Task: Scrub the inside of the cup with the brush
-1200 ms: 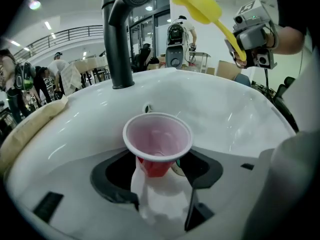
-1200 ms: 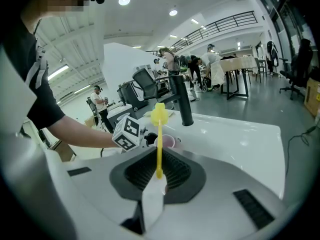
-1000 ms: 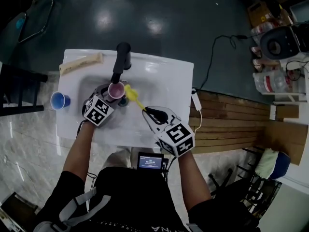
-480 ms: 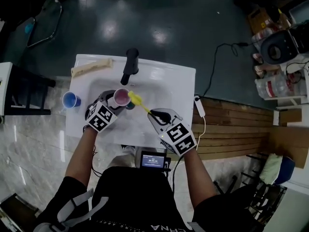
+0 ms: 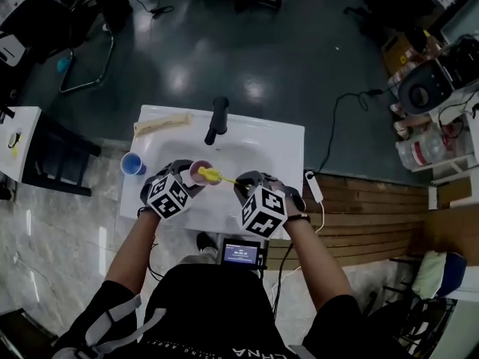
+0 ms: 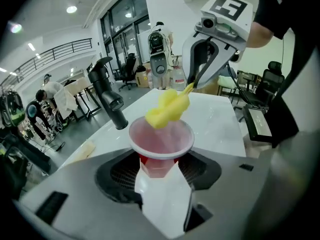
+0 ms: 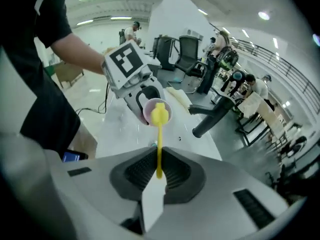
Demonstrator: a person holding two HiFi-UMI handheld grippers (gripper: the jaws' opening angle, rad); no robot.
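We note the cup [image 5: 200, 172] lifted from the sink [image 5: 288, 137] since a second ago. Left claw [image 5: 188, 179], jaws just tightening, grips it; right claw [image 5: 241, 181] pinches the brush [image 5: 213, 176], head at the cup's mouth, pointing leftward in.

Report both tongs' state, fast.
Left tongs: closed on the red cup, jaws having just closed further.
Right tongs: closed on the yellow brush by its handle.

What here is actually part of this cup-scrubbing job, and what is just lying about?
In the job: red plastic cup in the left claw; yellow sponge-headed brush in the right claw, its head at the cup's mouth.
Lying about: small blue cup at the white sink's left edge; pale beige strip at its back; black faucet.
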